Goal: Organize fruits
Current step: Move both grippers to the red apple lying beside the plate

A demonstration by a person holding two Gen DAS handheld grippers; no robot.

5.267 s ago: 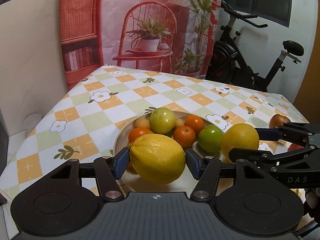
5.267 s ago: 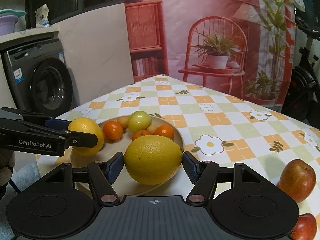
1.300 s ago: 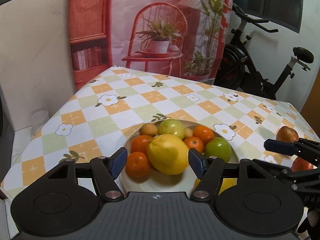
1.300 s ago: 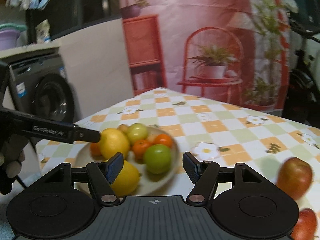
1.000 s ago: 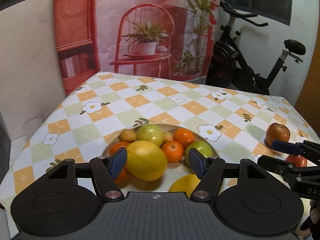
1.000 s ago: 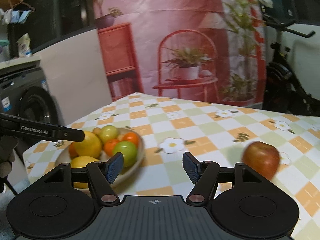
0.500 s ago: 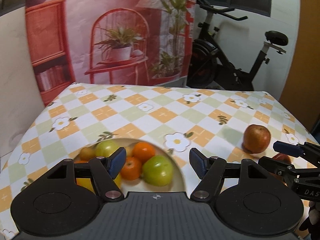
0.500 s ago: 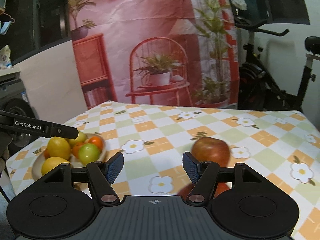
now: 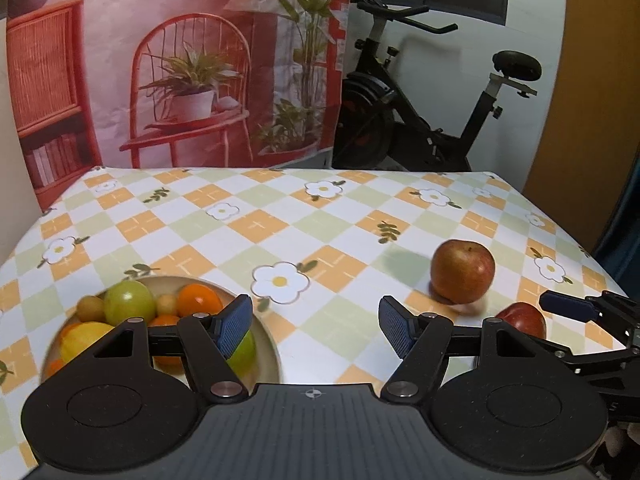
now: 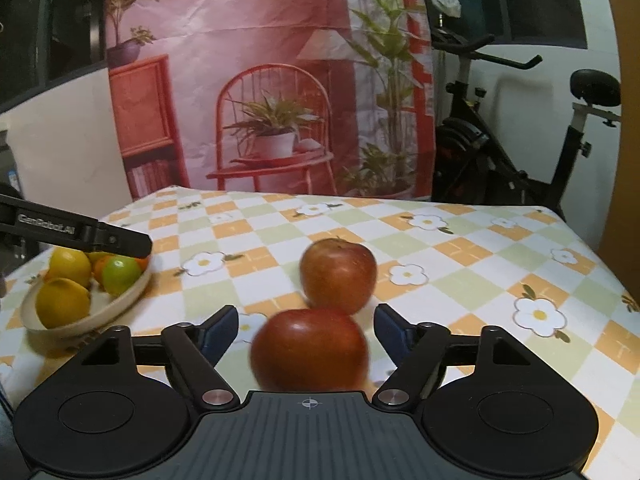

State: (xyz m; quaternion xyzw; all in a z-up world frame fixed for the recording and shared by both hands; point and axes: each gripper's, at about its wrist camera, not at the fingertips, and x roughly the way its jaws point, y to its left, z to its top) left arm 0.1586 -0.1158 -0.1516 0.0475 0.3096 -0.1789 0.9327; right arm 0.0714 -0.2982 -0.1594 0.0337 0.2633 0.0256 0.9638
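Observation:
A cream bowl [image 9: 266,344] [image 10: 100,312] holds lemons, oranges and green fruit at the table's left. Two red apples lie on the checked tablecloth to its right: a far apple [image 9: 462,277] [image 10: 338,276] and a near apple [image 9: 522,318] [image 10: 310,350]. My left gripper [image 9: 316,328] is open and empty above the cloth between bowl and far apple. My right gripper [image 10: 306,330] has its jaws opening, with the near apple between them and gaps on both sides. In the left wrist view my right gripper's fingers [image 9: 568,306] reach past the near apple.
A flower-patterned tablecloth [image 9: 280,216] covers the table, whose far and right edges drop off. Behind stand a printed backdrop [image 9: 180,60] and an exercise bike [image 9: 420,120]. The left gripper's finger [image 10: 80,232] crosses over the bowl in the right wrist view.
Both grippers have swung right from the bowl toward the apples. The right gripper's jaws have widened and now straddle the near apple. The left gripper stays open and empty.

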